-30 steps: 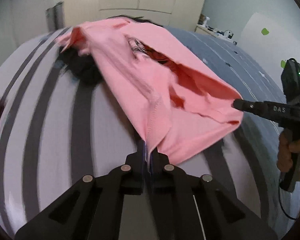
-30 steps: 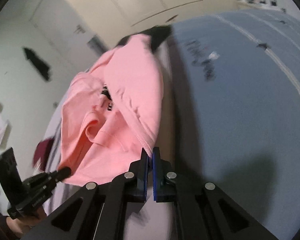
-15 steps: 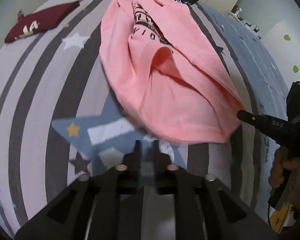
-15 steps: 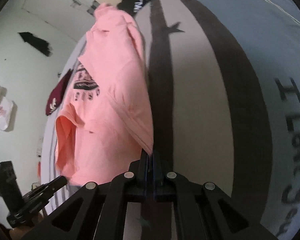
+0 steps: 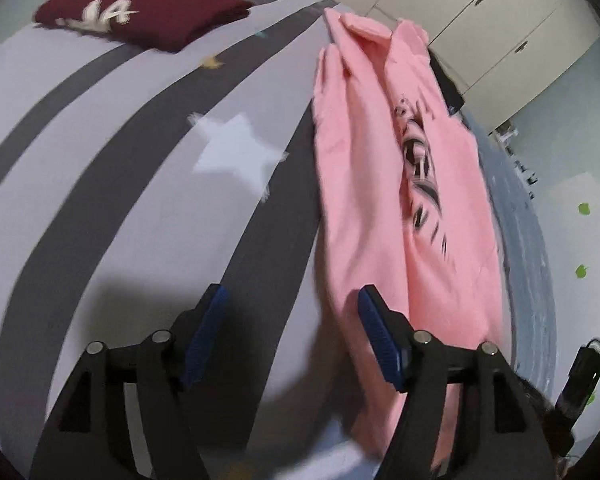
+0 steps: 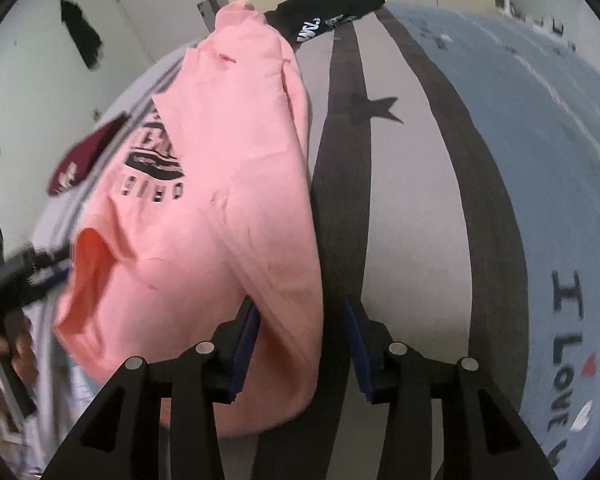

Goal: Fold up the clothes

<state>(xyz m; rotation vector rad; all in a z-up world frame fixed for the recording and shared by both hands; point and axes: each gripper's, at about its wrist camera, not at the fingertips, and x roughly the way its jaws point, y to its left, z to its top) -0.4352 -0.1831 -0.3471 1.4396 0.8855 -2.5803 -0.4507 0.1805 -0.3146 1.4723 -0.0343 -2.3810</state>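
Observation:
A pink T-shirt [image 5: 364, 208] with a dark print lies in a long crumpled strip on the striped bed cover [image 5: 100, 200]. My left gripper [image 5: 294, 328] hovers over the shirt's near end. Its jaws are opening, and only the shirt's edge reaches in beside the right pad, with no pad pressing on it. In the right wrist view the same shirt [image 6: 228, 200] fills the left half. My right gripper [image 6: 300, 332] is also opening, and the shirt's hem lies loose between its fingers. The left gripper [image 6: 32, 276] shows blurred at the left edge there.
A folded maroon garment [image 5: 140, 12] lies at the far side of the bed, and a black garment [image 6: 324, 16] lies beyond the pink shirt. Cream wardrobe doors [image 5: 480, 20] stand behind the bed. The cover's blue part with lettering [image 6: 560, 200] stretches to the right.
Both grippers were shut on the pink shirt's edge and held it up. Both sets of jaws have now parted, and the shirt has dropped onto the bed in a long strip.

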